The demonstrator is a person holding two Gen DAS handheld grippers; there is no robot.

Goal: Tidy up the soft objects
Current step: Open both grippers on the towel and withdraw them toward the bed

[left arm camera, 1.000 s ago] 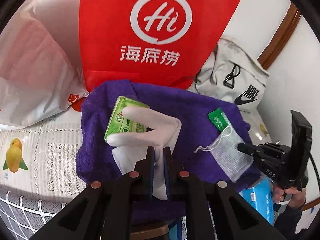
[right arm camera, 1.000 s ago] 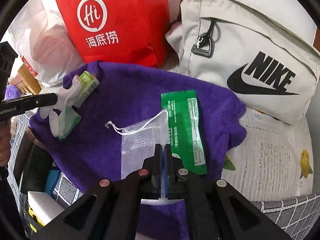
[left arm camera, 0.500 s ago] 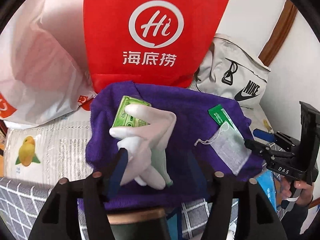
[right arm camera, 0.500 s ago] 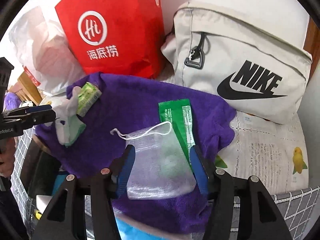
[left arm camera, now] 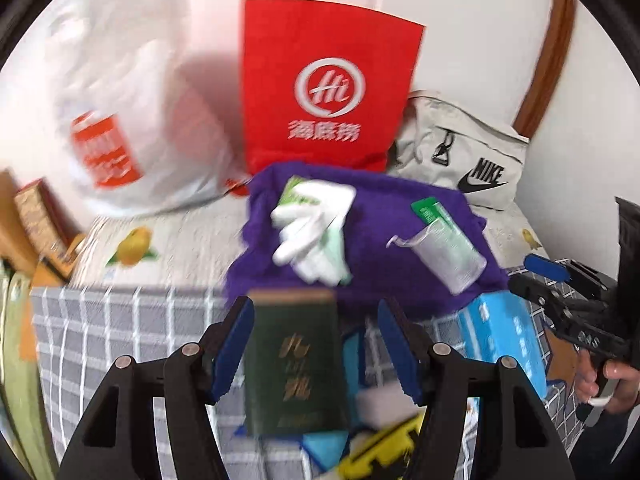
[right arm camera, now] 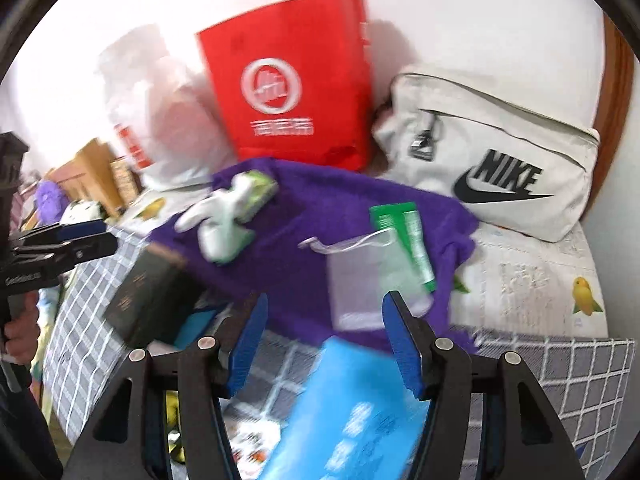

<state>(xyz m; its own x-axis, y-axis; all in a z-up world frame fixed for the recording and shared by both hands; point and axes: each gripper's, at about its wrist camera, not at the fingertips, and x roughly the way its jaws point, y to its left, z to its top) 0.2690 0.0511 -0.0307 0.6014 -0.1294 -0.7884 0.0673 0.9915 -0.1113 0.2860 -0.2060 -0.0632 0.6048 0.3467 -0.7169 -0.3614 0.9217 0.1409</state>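
A purple towel [left arm camera: 372, 216] [right arm camera: 328, 216] lies spread on the bed. On it lie a white glove [left arm camera: 308, 236] [right arm camera: 224, 216] over a green tissue pack [left arm camera: 294, 192] [right arm camera: 260, 192], a sheer drawstring pouch [left arm camera: 448, 256] [right arm camera: 364, 276] and a green sachet [left arm camera: 430, 212] [right arm camera: 404, 232]. My left gripper [left arm camera: 316, 340] is open and empty, drawn back off the bed; it also shows at the left of the right wrist view [right arm camera: 80, 244]. My right gripper [right arm camera: 324, 340] is open and empty below the pouch; it also shows at the right of the left wrist view [left arm camera: 540, 280].
A red paper bag [left arm camera: 324, 92] [right arm camera: 288, 80], a white plastic bag [left arm camera: 120, 120] and a grey Nike bag [left arm camera: 464, 156] [right arm camera: 492, 164] stand behind the towel. A dark green box [left arm camera: 292, 364] [right arm camera: 148, 296] and a blue box [left arm camera: 504, 340] [right arm camera: 352, 412] sit below the bed edge.
Both grippers opened, releasing the glove and the pouch onto the towel, and pulled back from the bed. The boxes below the bed edge came into view.
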